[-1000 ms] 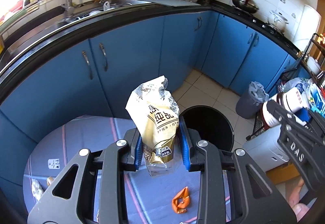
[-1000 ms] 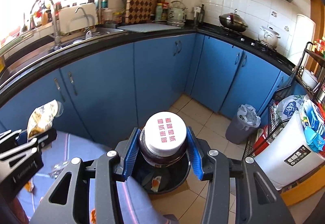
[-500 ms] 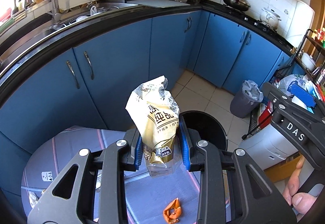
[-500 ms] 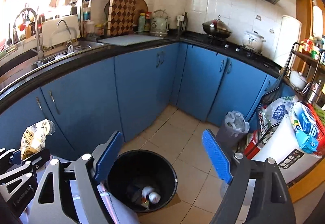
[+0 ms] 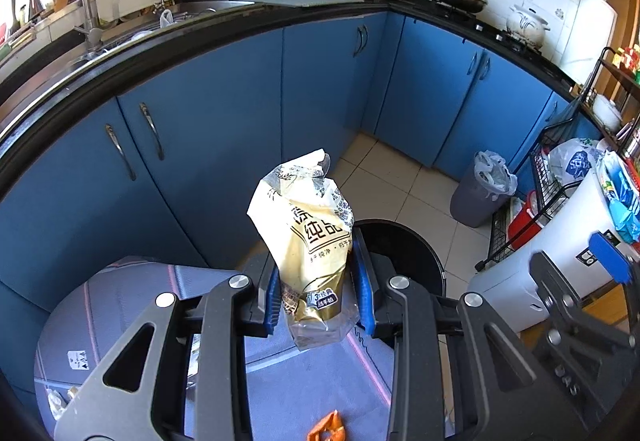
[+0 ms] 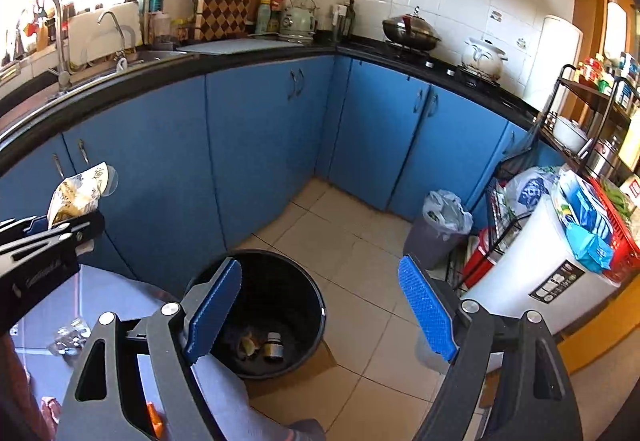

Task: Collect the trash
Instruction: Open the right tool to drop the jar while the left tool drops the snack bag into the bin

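**Snack bag held beside the bin**

A crumpled yellow snack bag [image 5: 308,237] stood upright, clamped between the blue pads of the left hand-held gripper [image 5: 316,295] above the blue-clothed tabletop [image 5: 120,305]. Just beyond lay the black trash bin [image 6: 276,305], holding a jar [image 6: 274,347]. The right hand-held gripper [image 6: 320,315] hung over it, jaws spread wide and empty.

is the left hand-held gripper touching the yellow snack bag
Touching. The left wrist view shows the left hand-held gripper with both blue pads pressed against the sides of the yellow snack bag.
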`<action>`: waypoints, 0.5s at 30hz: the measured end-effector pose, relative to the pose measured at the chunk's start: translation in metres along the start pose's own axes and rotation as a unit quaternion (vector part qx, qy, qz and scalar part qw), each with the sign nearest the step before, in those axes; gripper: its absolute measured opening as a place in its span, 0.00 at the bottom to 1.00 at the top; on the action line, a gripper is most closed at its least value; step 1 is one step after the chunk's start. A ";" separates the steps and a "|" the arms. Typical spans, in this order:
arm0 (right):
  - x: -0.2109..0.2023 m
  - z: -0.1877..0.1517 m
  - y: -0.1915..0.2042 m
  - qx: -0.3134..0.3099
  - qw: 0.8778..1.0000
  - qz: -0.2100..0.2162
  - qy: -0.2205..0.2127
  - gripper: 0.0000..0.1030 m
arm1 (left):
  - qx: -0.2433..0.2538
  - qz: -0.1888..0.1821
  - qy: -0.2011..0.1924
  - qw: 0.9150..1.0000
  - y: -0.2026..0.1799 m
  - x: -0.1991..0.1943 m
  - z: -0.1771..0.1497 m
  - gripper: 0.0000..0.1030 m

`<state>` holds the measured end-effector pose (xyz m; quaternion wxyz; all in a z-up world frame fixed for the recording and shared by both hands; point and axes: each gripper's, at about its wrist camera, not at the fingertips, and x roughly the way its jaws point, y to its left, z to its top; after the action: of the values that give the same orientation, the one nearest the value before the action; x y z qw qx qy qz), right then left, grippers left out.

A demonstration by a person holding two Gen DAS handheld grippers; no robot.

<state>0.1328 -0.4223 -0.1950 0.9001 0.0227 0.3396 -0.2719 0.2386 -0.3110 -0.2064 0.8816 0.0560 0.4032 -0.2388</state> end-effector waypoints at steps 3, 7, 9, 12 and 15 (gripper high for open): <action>0.000 -0.004 -0.007 0.010 1.000 -0.009 0.000 0.77 | 0.006 -0.010 0.007 1.000 -0.010 0.012 -0.001 0.30; 0.000 -0.009 -0.016 0.018 1.000 -0.023 0.001 0.77 | 0.017 -0.033 0.012 0.999 -0.030 0.024 0.001 0.30; 0.001 -0.013 -0.021 0.019 0.999 -0.031 0.005 0.77 | 0.023 -0.037 0.010 0.999 -0.040 0.027 0.003 0.33; 0.002 -0.017 -0.029 0.024 0.999 -0.038 0.009 0.77 | 0.022 -0.050 0.011 0.998 -0.050 0.031 0.006 0.60; 0.002 -0.020 -0.034 0.029 0.999 -0.043 0.012 0.77 | 0.017 -0.047 -0.011 0.999 -0.054 0.028 0.011 0.79</action>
<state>0.1048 -0.4478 -0.2073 0.8827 0.0377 0.3425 -0.3195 0.2367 -0.3726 -0.2144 0.8726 0.0495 0.3918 -0.2873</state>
